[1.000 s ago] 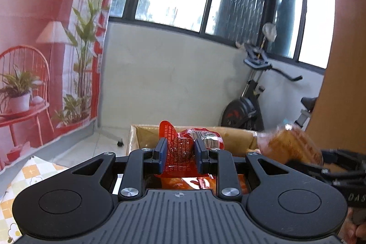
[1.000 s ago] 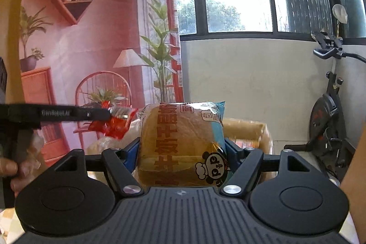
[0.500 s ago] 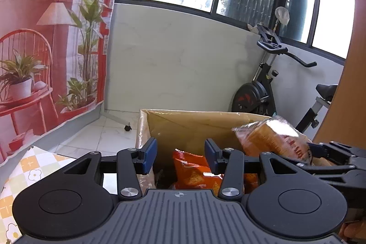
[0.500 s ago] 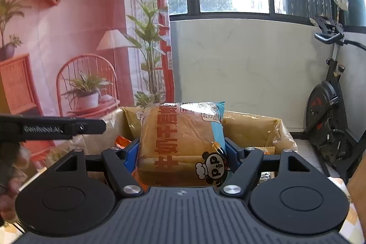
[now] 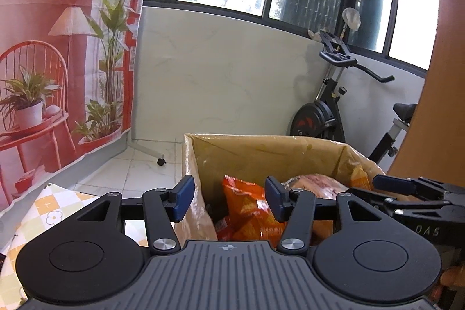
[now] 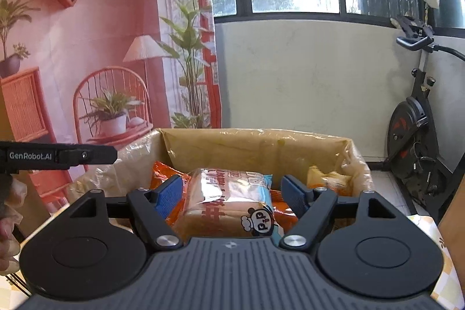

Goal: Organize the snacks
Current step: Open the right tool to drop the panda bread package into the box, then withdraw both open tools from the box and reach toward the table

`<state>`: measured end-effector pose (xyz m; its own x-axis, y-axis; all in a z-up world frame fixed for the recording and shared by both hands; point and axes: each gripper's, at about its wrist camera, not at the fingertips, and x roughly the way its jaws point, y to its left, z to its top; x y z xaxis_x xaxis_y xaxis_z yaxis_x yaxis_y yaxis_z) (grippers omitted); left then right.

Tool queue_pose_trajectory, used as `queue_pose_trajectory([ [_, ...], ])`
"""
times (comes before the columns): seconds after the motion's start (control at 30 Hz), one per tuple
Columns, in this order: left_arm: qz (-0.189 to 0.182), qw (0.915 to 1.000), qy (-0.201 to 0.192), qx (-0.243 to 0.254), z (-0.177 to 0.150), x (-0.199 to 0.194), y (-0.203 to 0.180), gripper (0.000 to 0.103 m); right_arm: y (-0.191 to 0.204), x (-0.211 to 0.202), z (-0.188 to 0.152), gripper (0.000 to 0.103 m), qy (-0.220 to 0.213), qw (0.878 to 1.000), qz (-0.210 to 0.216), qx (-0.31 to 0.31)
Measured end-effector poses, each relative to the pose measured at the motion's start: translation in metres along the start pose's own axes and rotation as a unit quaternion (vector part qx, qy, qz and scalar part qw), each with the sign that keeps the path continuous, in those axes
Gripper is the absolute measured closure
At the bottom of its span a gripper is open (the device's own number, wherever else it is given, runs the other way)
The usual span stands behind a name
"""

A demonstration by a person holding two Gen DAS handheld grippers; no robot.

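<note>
Sunlit balcony windows back a cardboard box (image 6: 255, 143) of snacks. Left gripper (image 5: 229, 198) has just been opening, nothing between its spread pads. Right gripper (image 6: 229, 195) has spread off the bread packet (image 6: 229, 205), now lying mid-box; best withdraw straight back without snagging the wrapper.

One box (image 6: 255, 147); one bread pack (image 6: 232, 205); one orange bag (image 5: 250, 205); one small yellow packet (image 6: 328, 179); two tongs, left (image 5: 229, 198) and right (image 6: 232, 195), each with two blue pads; one exercise bike (image 6: 415, 124); one bench (image 5: 58, 208); further packets, if any, hidden.
</note>
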<state>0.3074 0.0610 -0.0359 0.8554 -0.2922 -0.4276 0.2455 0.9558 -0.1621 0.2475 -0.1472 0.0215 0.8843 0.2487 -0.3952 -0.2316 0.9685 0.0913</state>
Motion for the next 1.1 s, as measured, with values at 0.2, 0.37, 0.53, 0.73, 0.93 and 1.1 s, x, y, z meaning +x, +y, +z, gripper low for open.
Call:
queue_pose_trajectory([
  [0.2, -0.003, 1.0000, 0.005, 0.005, -0.010, -0.022, 0.002, 0.047, 0.006, -0.031, -0.010, 0.026, -0.017, 1.000, 0.002, 0.000],
  [0.37, -0.004, 0.9999, 0.012, 0.005, -0.026, -0.039, 0.003, 0.046, 0.012, -0.058, -0.024, 0.026, -0.038, 0.999, 0.004, 0.000],
  [0.53, -0.006, 0.9997, 0.022, 0.004, -0.043, -0.046, 0.002, 0.046, 0.016, -0.079, -0.042, 0.026, -0.054, 0.999, -0.007, -0.003],
  [0.73, -0.010, 0.9988, 0.047, -0.013, -0.066, -0.046, 0.004, 0.046, 0.016, -0.097, -0.062, 0.026, -0.059, 0.998, -0.018, -0.003],
  [0.93, -0.010, 0.9967, 0.078, -0.022, -0.088, -0.038, 0.006, 0.046, 0.017, -0.106, -0.082, 0.026, -0.048, 0.999, -0.018, -0.009],
  [1.1, -0.003, 0.9952, 0.093, -0.028, -0.101, -0.035, 0.009, 0.046, 0.012, -0.099, -0.101, 0.026, -0.015, 1.000, -0.015, 0.002],
])
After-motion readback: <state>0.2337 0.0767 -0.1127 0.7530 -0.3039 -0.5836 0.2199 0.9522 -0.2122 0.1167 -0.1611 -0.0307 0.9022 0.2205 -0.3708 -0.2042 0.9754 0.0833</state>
